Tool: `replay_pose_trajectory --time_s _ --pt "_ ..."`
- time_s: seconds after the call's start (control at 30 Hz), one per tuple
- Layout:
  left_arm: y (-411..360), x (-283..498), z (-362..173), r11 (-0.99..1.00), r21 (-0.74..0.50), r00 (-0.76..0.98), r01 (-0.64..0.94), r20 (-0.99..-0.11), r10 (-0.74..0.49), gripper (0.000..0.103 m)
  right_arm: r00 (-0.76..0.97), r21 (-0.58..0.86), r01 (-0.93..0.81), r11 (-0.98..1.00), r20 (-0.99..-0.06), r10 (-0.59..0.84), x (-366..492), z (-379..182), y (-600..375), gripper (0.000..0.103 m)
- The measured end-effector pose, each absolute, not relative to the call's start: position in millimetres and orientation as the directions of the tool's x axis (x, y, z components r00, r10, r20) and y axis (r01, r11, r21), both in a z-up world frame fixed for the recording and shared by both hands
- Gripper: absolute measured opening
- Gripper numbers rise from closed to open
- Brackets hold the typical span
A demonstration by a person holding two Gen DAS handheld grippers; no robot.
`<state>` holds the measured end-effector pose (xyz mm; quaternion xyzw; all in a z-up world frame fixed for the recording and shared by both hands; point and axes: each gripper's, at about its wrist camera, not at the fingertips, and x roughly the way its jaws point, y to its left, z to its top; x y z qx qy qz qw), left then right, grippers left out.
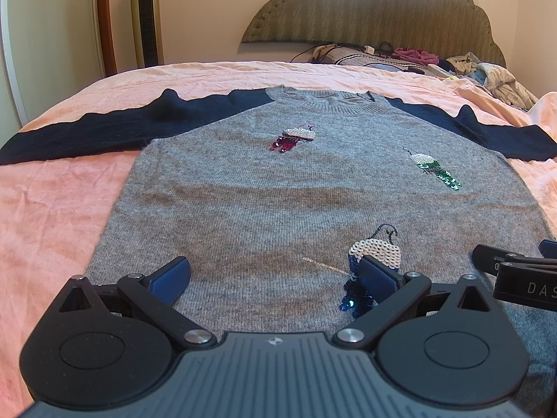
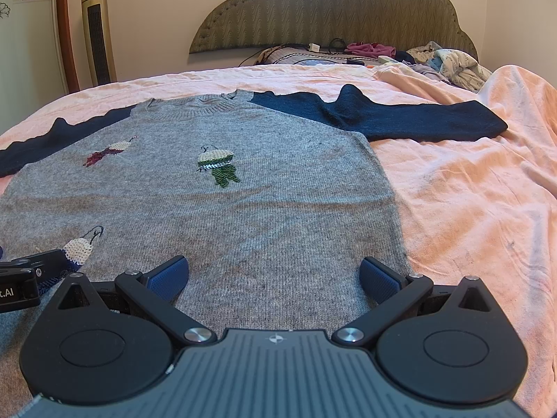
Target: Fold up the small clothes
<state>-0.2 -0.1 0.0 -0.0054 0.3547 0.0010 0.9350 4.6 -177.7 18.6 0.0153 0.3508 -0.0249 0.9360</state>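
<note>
Clothes pile point(image 2: 449, 62) behind sweater point(image 2: 243, 209), bedspread point(image 2: 470, 209)

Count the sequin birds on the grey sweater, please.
3: a red bird near the collar, a green bird toward the right sleeve, a blue bird near the hem, partly hidden by the left gripper.

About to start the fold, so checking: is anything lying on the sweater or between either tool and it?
Nothing visible does. The grey sweater lies flat on the pink bedspread, both navy sleeves spread out. The left tool and right tool hover open over its lower part. The clothes pile sits far off by the headboard.
</note>
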Motion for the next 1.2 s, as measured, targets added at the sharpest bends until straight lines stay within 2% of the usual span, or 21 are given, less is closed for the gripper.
replay_pose_trajectory --time_s 1.2 --pt "1.6 0.1 -0.4 1.0 -0.004 0.749 -0.009 -0.663 0.005 0.103 0.753 0.015 0.058 0.998 -0.657 -0.034 5.3 19.7 -178.4 0.103"
